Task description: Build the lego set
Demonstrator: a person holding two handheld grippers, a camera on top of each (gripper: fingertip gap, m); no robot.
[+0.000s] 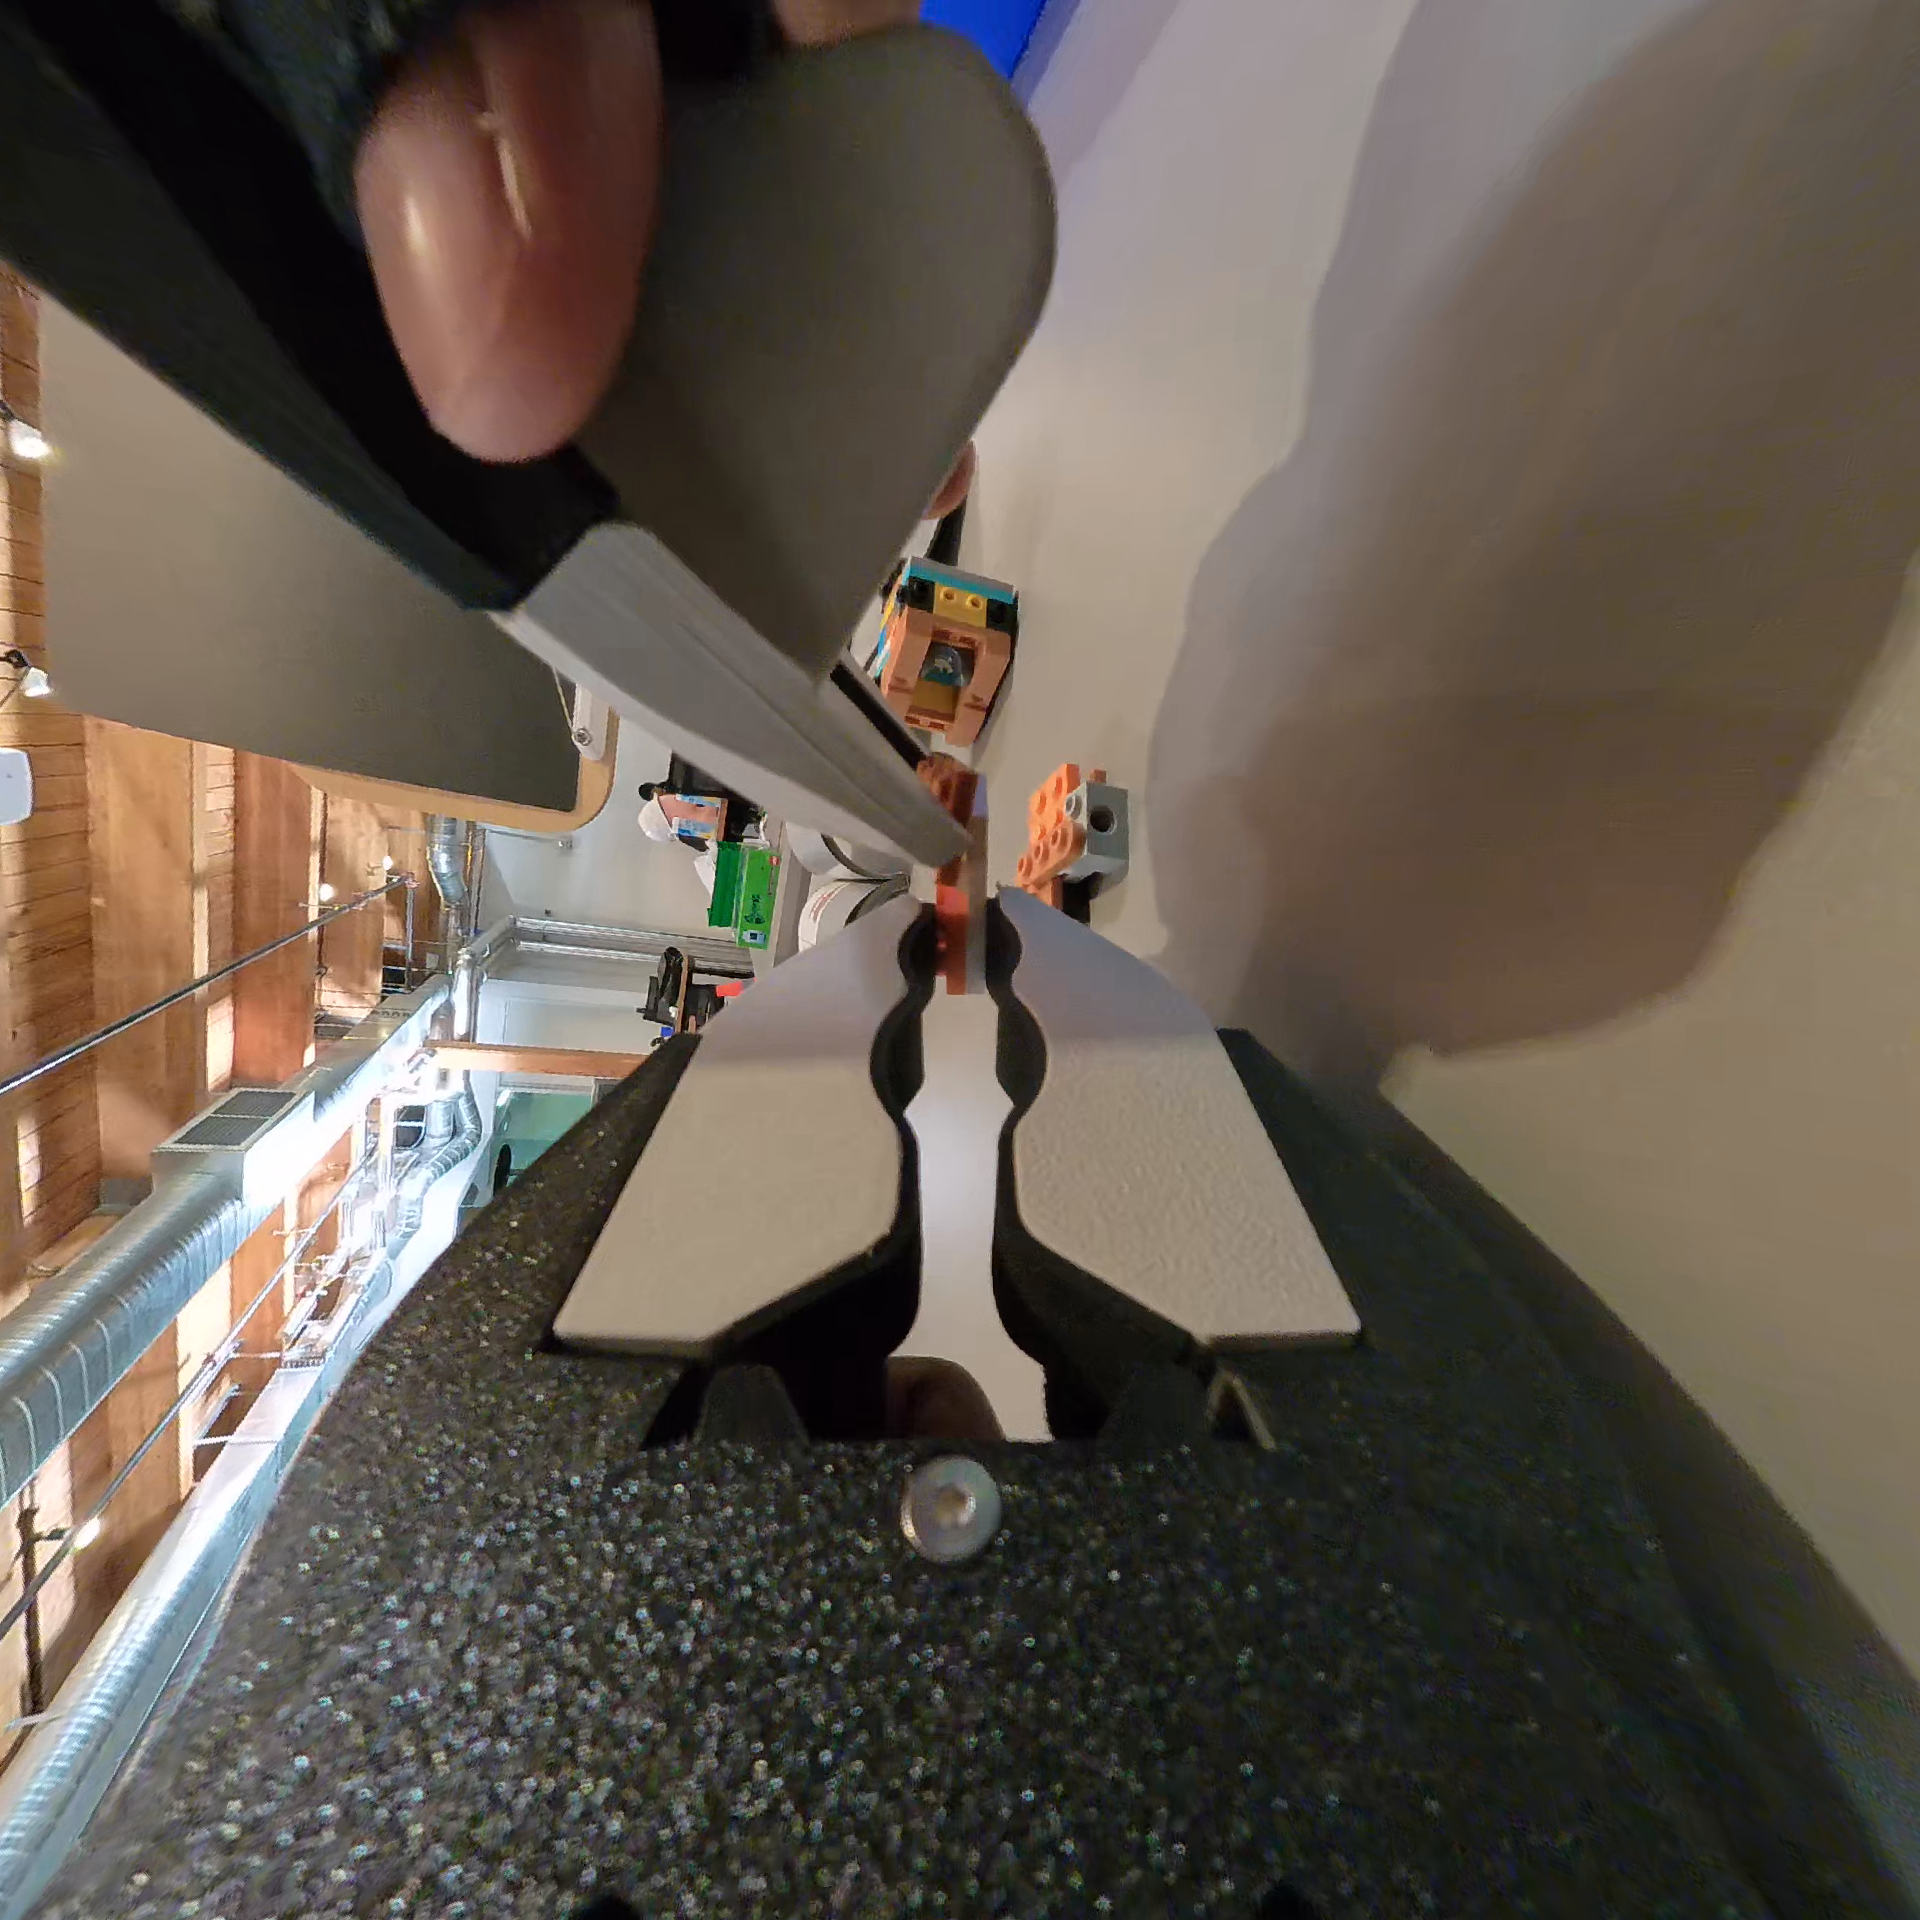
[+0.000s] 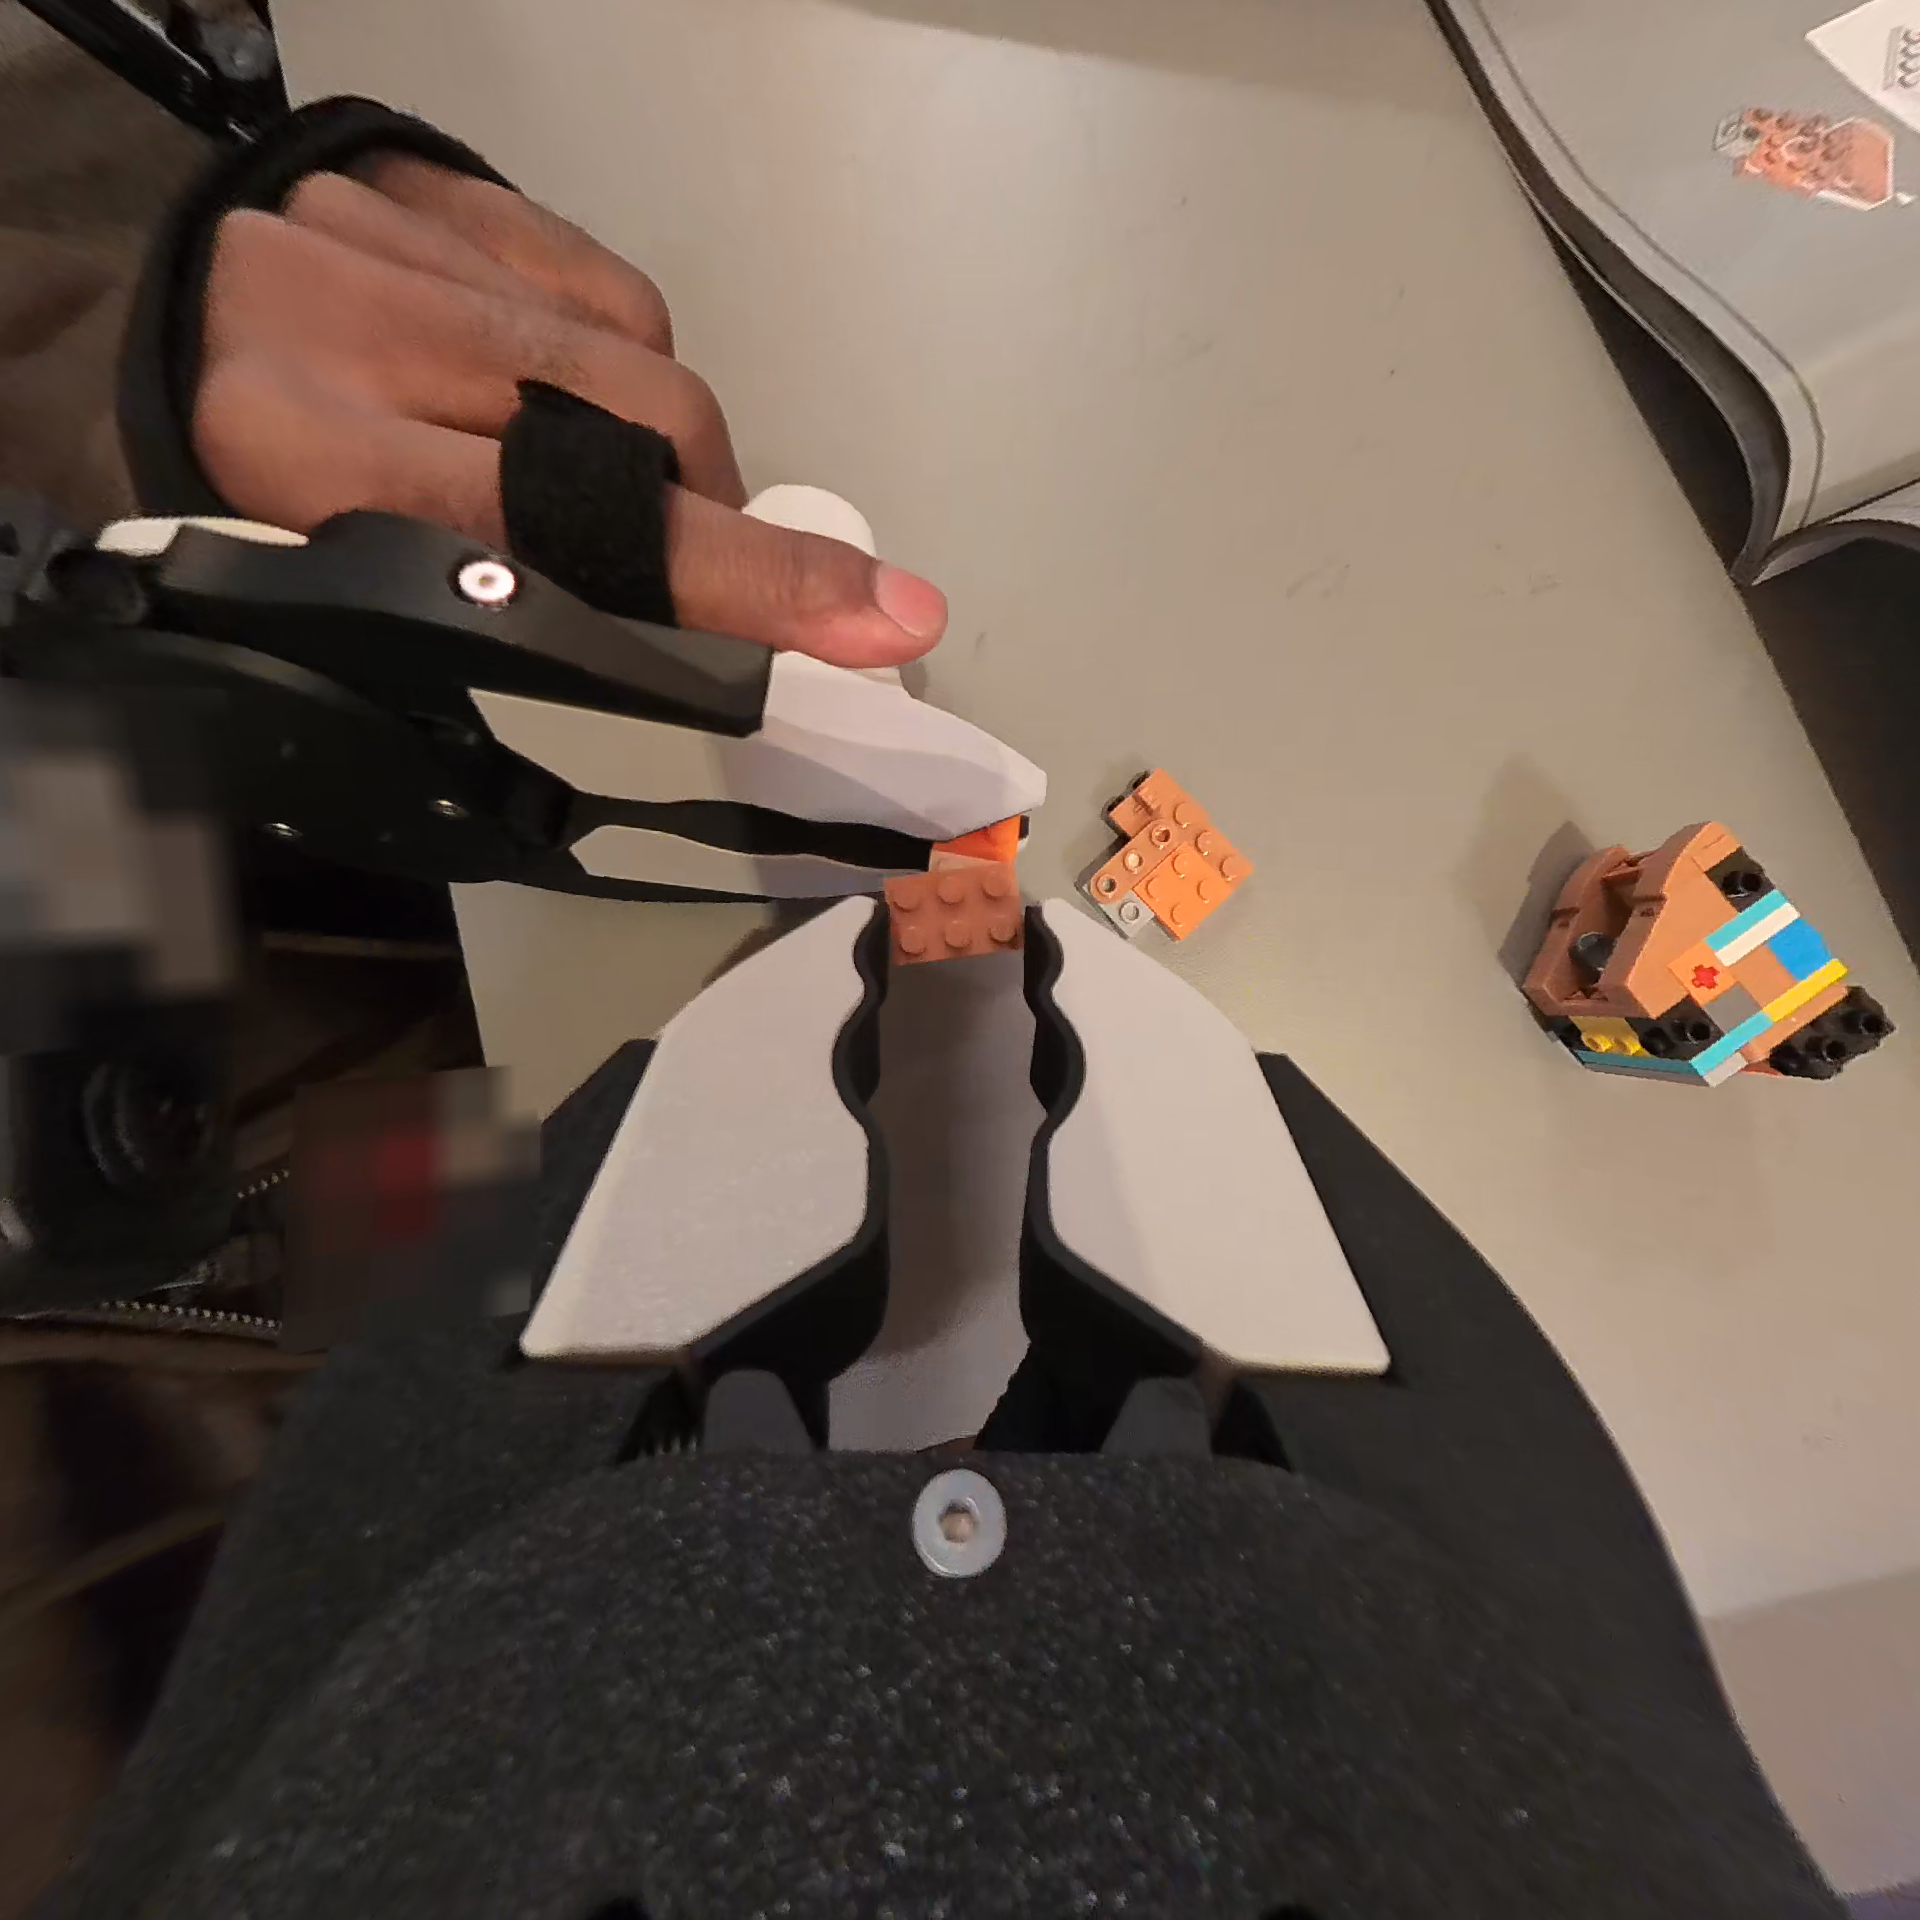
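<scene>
The right gripper (image 2: 953,925) has its fingers clamped on a brown studded plate (image 2: 953,922), held studs-up just above the table (image 2: 1195,416); coming in from the left, the left gripper (image 2: 982,836) is pinched on a smaller orange piece (image 2: 987,840), and that piece sits right at the far edge of the brown plate, touching or very nearly so; from the left wrist view the same meeting shows edge-on, the left gripper (image 1: 961,940) closed on a thin reddish-brown piece (image 1: 958,935) with the right gripper's fingers (image 1: 894,800) crossing just above it. Whether the two pieces are already pressed home I cannot tell; it looks like the joining step is in hand.

What's done: a chunky brown model (image 2: 1694,966) with blue, yellow and black trim stands finished-looking well to the right; a small flat cluster of orange and grey plates (image 2: 1169,857) lies just beyond the grippers, partly built. What's left, by my reckoning: seat this pair, then marry it to the cluster and likely to the big model; the instruction booklet (image 2: 1714,208) lies open at the far corner, so more steps seem to remain.
</scene>
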